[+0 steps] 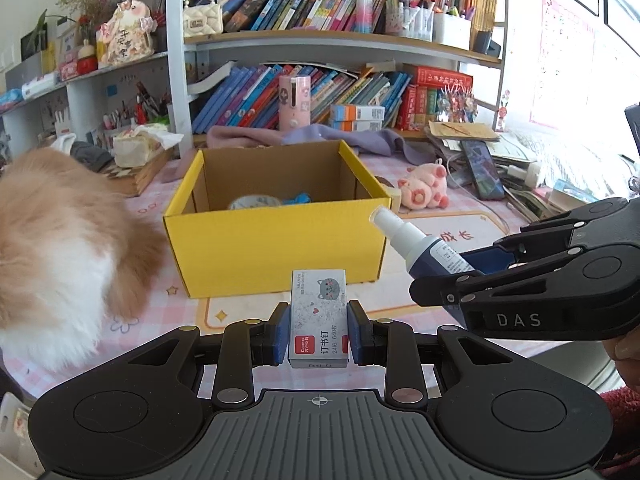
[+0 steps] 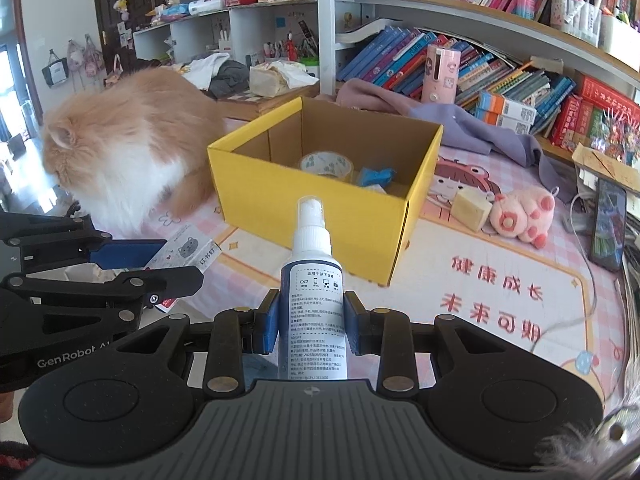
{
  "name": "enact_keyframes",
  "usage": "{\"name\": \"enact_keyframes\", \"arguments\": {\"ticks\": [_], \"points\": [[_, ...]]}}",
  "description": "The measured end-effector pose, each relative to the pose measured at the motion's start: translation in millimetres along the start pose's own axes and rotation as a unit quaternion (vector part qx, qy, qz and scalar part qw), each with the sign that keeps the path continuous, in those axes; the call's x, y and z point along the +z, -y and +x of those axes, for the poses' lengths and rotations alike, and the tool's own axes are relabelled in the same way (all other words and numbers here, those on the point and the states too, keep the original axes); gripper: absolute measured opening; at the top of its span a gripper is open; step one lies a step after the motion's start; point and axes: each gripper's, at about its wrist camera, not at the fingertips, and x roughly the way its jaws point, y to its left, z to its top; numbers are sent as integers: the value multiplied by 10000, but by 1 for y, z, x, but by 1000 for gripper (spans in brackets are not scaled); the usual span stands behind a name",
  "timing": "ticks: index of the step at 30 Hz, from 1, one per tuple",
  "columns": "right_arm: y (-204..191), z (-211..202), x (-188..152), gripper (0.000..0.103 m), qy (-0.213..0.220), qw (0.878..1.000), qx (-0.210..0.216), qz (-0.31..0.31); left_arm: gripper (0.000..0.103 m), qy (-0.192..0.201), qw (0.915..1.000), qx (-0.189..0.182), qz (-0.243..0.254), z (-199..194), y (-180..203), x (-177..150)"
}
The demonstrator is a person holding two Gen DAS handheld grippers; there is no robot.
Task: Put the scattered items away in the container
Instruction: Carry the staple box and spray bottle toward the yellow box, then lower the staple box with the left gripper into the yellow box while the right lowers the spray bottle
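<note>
A yellow cardboard box (image 1: 276,248) (image 2: 320,200) stands open on the pink table mat. Inside it lie a tape roll (image 2: 326,165) and a blue item (image 2: 374,176). My left gripper (image 1: 319,330) is shut on a staple box (image 1: 319,318), held just in front of the box's near wall; the staple box also shows in the right wrist view (image 2: 180,252). My right gripper (image 2: 311,322) is shut on a white spray bottle (image 2: 312,300) with a dark blue label, nozzle pointing at the box. In the left wrist view the bottle (image 1: 416,246) sits by the box's right corner.
An orange and white cat (image 1: 60,256) (image 2: 128,148) sits against the box's left side. A pink plush pig (image 2: 520,216) and a pale block (image 2: 472,206) lie right of the box. A phone (image 2: 608,224), cables, purple cloth (image 2: 472,128) and bookshelves are behind.
</note>
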Motion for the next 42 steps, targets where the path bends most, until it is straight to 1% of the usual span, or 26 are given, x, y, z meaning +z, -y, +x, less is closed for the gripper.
{"name": "enact_keyframes", "arguments": {"ticks": [5, 9, 18, 23, 26, 29, 34, 38, 42], "points": [[8, 7, 14, 30, 68, 9999, 108, -37, 28, 20, 10000, 63, -39, 8, -4, 13], [15, 11, 32, 30, 227, 9994, 266, -14, 28, 104, 9999, 105, -55, 15, -8, 30], [42, 24, 80, 30, 686, 9961, 550, 80, 28, 285, 9988, 349, 194, 37, -12, 74], [62, 45, 103, 30, 799, 9943, 692, 173, 28, 357, 9975, 549, 278, 58, -21, 99], [77, 64, 118, 30, 753, 9938, 758, 308, 28, 353, 9966, 604, 439, 76, -27, 115], [85, 85, 130, 30, 681, 9950, 688, 251, 28, 251, 9960, 632, 587, 98, -34, 128], [87, 120, 139, 30, 462, 9965, 689, -45, 28, -98, 9965, 540, 628, 138, -48, 147], [91, 152, 142, 31, 121, 9967, 790, -155, 28, -495, 9959, 405, 642, 173, -56, 157], [92, 186, 149, 31, -255, 9962, 664, -503, 28, -967, 9923, 341, 693, 210, -62, 161]]}}
